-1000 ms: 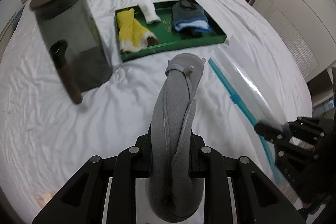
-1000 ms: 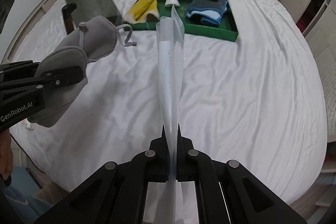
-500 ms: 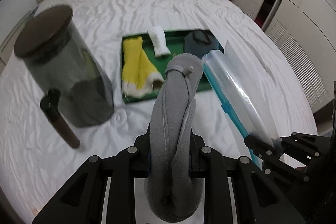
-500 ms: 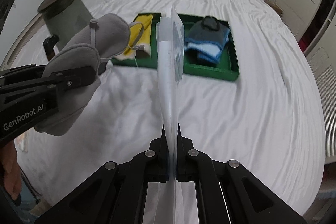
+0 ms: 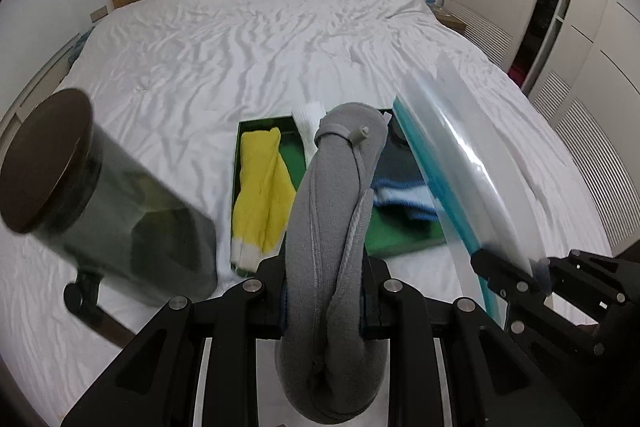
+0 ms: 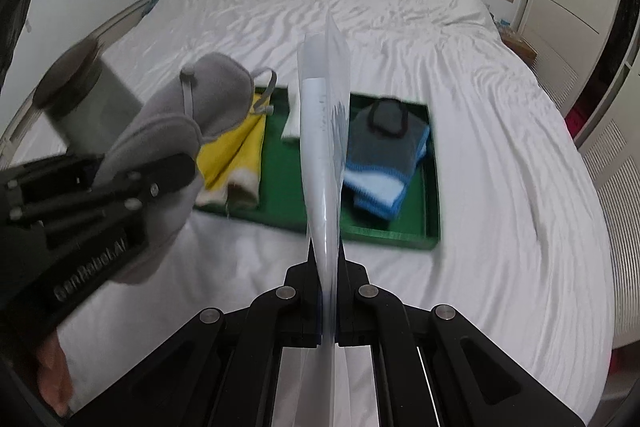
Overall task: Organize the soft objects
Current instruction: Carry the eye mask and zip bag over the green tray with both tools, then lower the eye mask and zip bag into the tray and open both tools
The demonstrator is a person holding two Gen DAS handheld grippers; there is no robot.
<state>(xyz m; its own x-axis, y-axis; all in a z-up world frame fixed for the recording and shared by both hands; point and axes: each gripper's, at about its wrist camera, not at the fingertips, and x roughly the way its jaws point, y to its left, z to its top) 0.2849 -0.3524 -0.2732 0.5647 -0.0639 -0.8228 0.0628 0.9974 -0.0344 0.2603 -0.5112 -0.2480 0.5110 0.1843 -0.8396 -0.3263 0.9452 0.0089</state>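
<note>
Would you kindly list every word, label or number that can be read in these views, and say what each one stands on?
"GenRobot.AI": white lettering on the black body of the left gripper, seen in the right wrist view; motion-blurred, only just readable.
Faint print on the clear zip bag held by the right gripper: too blurred to read.
No text shows on the grey eye mask, green tray, dark jar or folded cloths.

Both my grippers are the same matte black plastic, two angular linkage arms each with round silver screw heads at the pivots. The left gripper (image 5: 324,291) has a bit of blue padding showing on its inner pads. From the right gripper (image 6: 329,291) cam you can read white "GenRobot.AI" lettering on the left one's side. My hand (image 6: 54,383) shows bare at the near left corner.
</note>
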